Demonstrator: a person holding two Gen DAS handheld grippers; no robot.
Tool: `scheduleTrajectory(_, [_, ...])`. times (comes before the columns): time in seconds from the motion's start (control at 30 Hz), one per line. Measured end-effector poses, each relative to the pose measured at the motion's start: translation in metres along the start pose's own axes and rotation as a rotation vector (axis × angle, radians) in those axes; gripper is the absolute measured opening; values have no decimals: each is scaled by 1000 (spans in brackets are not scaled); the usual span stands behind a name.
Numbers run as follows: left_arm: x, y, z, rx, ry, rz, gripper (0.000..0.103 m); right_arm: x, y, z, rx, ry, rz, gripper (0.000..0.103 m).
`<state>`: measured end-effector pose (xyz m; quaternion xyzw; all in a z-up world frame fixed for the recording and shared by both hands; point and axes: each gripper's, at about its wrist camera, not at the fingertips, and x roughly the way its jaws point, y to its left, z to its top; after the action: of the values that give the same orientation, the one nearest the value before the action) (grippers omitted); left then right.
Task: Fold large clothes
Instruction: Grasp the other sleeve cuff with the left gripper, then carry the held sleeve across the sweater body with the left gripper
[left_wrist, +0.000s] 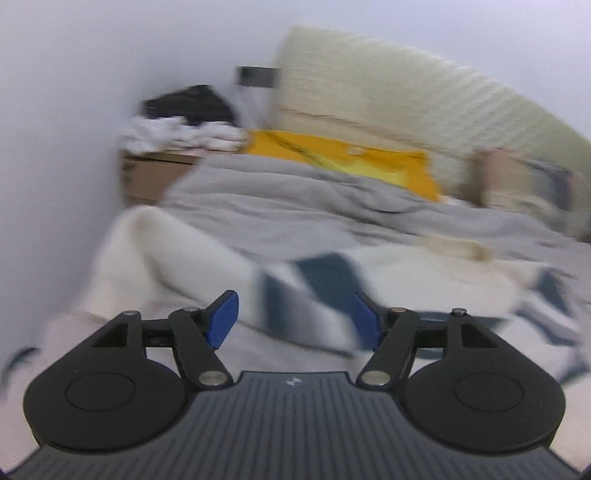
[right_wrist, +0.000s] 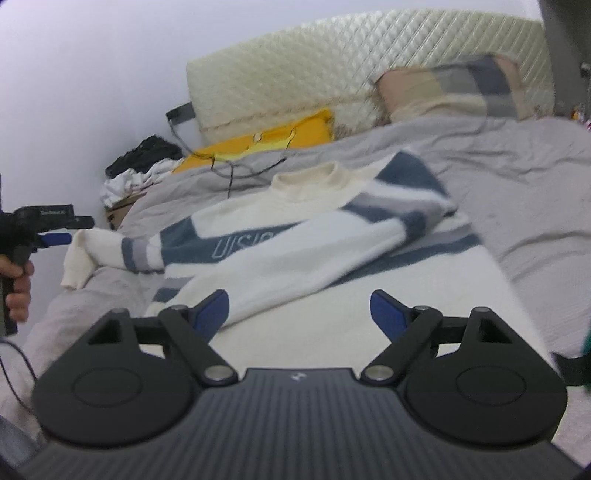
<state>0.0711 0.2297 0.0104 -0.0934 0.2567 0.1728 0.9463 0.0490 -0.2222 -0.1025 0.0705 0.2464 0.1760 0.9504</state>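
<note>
A bed (right_wrist: 535, 192) with a grey cover carries everything, its quilted cream headboard (right_wrist: 332, 62) along the far edge. A cream sweater (right_wrist: 295, 258) with blue and grey bands lies spread over the middle of the bed, collar toward the headboard, one sleeve folded across its chest and the other trailing off toward the bed's left edge. A yellow cushion (right_wrist: 266, 140) sits at the headboard's left end and a patterned pillow (right_wrist: 450, 88) near the right end. The right claw (right_wrist: 300, 314) hovers over the sweater's hem, wide apart and empty. The left claw (left_wrist: 295, 321) is likewise spread, gripping nothing; in the right wrist view it sits just beside the trailing sleeve's cuff.
</note>
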Motion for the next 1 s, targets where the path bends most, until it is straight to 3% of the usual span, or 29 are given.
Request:
scheduleTrajectory(0.17, [51,71,1,39,67,204,74,34,5,-2,-6,61,17,85])
scheduleTrajectory(0.23, [67,95,-3,37,84,253,74,46,8,-4,-19,82,7,85])
scheduleTrajectory(0.43, [119,151,-13,6,126,314,75,76,11,-8,-24,132,-14,85])
scheduleTrajectory(0.63, [150,164,-11,15,115,369,75,99,7,-4,39,161,-33,85])
scheduleTrajectory(0.67, [152,165,-9,28,111,397,70,101,7,-2,46,160,-40,85])
scheduleTrajectory(0.73, [157,166,-3,59,108,432,48,105,6,0,59,160,-54,85])
scheduleTrajectory(0.8, [159,168,6,85,109,505,17,107,5,1,62,159,-64,85])
scheduleTrajectory(0.83, [160,170,10,99,104,546,10,107,5,1,59,157,-67,85])
scheduleTrajectory(0.9, [155,174,21,134,64,644,4,106,5,0,56,156,-73,85])
scheduleTrajectory(1.0, [131,177,43,206,-67,772,1,103,6,1,56,150,-68,85])
